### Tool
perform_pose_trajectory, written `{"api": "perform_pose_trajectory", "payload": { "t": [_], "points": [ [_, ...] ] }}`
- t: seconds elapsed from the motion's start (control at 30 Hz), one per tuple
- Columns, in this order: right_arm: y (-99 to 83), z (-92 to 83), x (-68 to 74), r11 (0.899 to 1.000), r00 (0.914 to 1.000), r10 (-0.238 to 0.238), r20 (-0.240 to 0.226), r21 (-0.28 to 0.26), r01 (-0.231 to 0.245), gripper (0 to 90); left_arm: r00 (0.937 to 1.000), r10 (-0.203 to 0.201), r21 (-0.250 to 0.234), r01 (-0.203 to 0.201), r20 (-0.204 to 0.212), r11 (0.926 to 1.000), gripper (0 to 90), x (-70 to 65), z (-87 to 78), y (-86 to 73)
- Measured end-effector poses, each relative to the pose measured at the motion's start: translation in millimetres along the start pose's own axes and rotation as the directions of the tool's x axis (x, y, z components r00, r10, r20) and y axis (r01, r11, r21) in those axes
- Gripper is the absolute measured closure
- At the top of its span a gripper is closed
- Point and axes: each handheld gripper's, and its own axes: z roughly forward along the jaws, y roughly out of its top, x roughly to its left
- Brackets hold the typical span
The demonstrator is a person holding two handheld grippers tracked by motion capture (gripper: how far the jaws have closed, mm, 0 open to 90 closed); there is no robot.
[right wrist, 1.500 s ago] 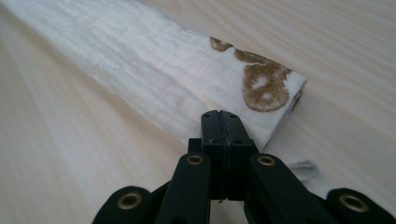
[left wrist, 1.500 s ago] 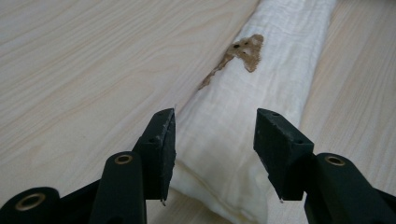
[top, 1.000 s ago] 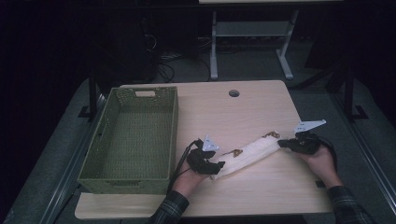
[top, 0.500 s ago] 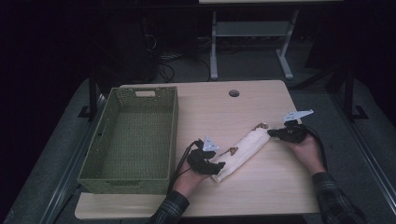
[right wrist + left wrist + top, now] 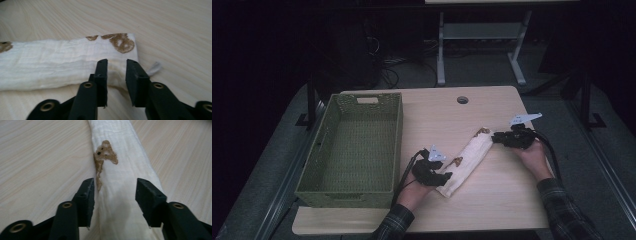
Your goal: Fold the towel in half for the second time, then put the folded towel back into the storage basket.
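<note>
— How were your hands set at that moment?

— Both forearms came in from my side of the surface [image 5: 492, 105]. My left gripper [image 5: 443, 176] lay low near the front edge, pointing along the folded cloth [image 5: 467, 159] from its near end. My right gripper [image 5: 498, 138] sat farther back and to the right, aimed sideways at the cloth's far end, my hand [image 5: 536, 158] behind it and the cable looping round my wrist.

— And the jaws?

— The left jaws stood about half open and had just been closing; in the left gripper view they straddled the cloth [image 5: 120, 182], one pad at its left edge, the other with a gap to its right edge, and I couldn't tell whether they pressed on it. The right jaws had just been opening; in the right gripper view they stood slightly apart at the near edge of the cloth [image 5: 62, 65], with a small fold of fabric in the narrow gap between them, not clamped.

— Where did the cloth lie?

— Flat on the surface as a long white strip with brown printed figures, running diagonally between my two grippers, well to the right of the basket.

— What was in the basket?

— The green woven basket [image 5: 398, 135] stood at the left side of the surface, just beside my left gripper, and I saw its bare mesh floor.
</note>
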Motion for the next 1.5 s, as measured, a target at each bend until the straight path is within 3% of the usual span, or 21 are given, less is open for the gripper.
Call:
{"api": "perform_pose_trajectory", "payload": {
  "t": [0.2,0.27,0.33,0.37,0.47,0.83,1.03,1.17,1.3,1.5],
  "points": [
    [-5.9,-23.5,4.2,1.000,1.0000,-0.004,-0.003,-0.028,0.004,56.0,0.9987,-0.017,0.021,0.018,-0.049,0.9996,80.8,5.8,3.3,3.1],
    [-7.6,-27.3,6.7,1.000,1.0000,-0.009,0.001,-0.027,0.009,52.4,0.9971,-0.029,0.042,0.032,-0.071,0.9986,84.9,8.3,6.8,2.7],
    [-9.0,-30.2,10.1,1.000,0.9999,-0.012,0.001,-0.028,0.012,49.4,0.9967,-0.043,0.090,0.050,-0.069,0.9947,87.0,10.1,13.4,0.1],
    [-9.0,-30.2,10.1,1.000,0.9999,-0.012,0.001,-0.028,0.012,49.4,0.9967,-0.043,0.090,0.050,-0.069,0.9947,87.3,10.1,13.4,0.1],
    [-10.4,-33.7,16.6,0.999,0.9996,-0.027,0.008,-0.023,0.027,44.5,0.9980,-0.037,0.124,0.043,-0.051,0.9913,88.2,9.1,17.7,-2.7],
    [-16.3,-37.0,28.5,0.999,0.9988,-0.050,-0.003,-0.016,0.050,39.6,0.9974,-0.011,0.131,0.001,0.071,0.9914,89.3,-4.8,16.3,-5.4],
    [-16.0,-35.1,28.9,0.998,0.9981,-0.059,-0.018,-0.017,0.059,39.1,0.9880,0.042,0.124,-0.061,0.148,0.9904,89.3,-24.3,21.8,-3.0],
    [-15.7,-33.0,30.8,0.998,0.9978,-0.060,-0.026,-0.016,0.060,38.9,0.9779,0.082,0.124,-0.107,0.192,0.9865,89.2,-36.4,25.4,-0.7],
    [-15.7,-31.5,32.3,0.998,0.9973,-0.064,-0.036,-0.011,0.063,38.9,0.9702,0.093,0.106,-0.119,0.224,0.9872,89.2,-46.1,30.3,0.8],
    [-16.1,-28.9,34.0,0.997,0.9963,-0.074,-0.044,-0.008,0.073,38.9,0.9507,0.154,0.078,-0.181,0.269,0.9805,87.9,-63.6,38.3,4.8]
  ]
}}
